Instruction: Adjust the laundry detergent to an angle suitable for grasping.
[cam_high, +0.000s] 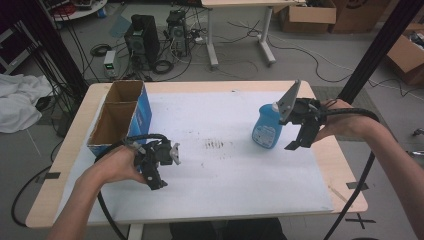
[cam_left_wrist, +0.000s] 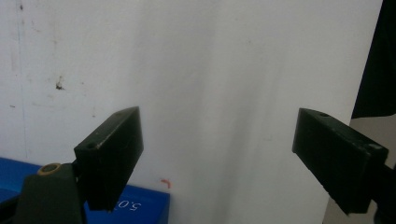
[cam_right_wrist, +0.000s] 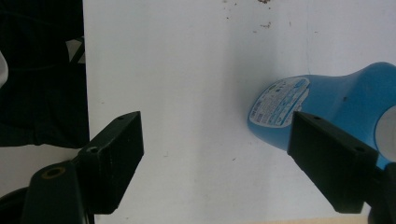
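White sheeting covers most of the wooden table (cam_high: 320, 165), and beyond it the floor is strewn with cables, computer towers and cardboard boxes. All places below are given relative to the blue detergent bottle (cam_high: 267, 125), which stands upright on the sheet near the table's right edge.

The right gripper (cam_high: 300, 142) is held just beside the bottle, on its right and slightly nearer the person. Its jaws are spread wide with nothing between them; in the right gripper view the bottle (cam_right_wrist: 336, 100) is seen next to one jaw, not within the gap. The left gripper (cam_high: 157, 175) is held well apart from the bottle, far to its left, beside a blue-sided cardboard box (cam_high: 125, 117) with two open compartments. Its jaws are likewise parted and empty, with bare white sheet seen between them in the left gripper view, where a corner of a blue surface (cam_left_wrist: 140, 205) is caught at the bottom.

The bottle is judged to be moulded plastic: fairly stiff, smooth and somewhat slippery, and not fragile. Its weight cannot be told, since the fill level is hidden; if full, it would be moderately heavy and bottom-weighted. The broad lower body looks too wide for the jaws, so the narrowed waist or neck below the cap is judged the better place to be gripped, squarely across, so that tipping is avoided.
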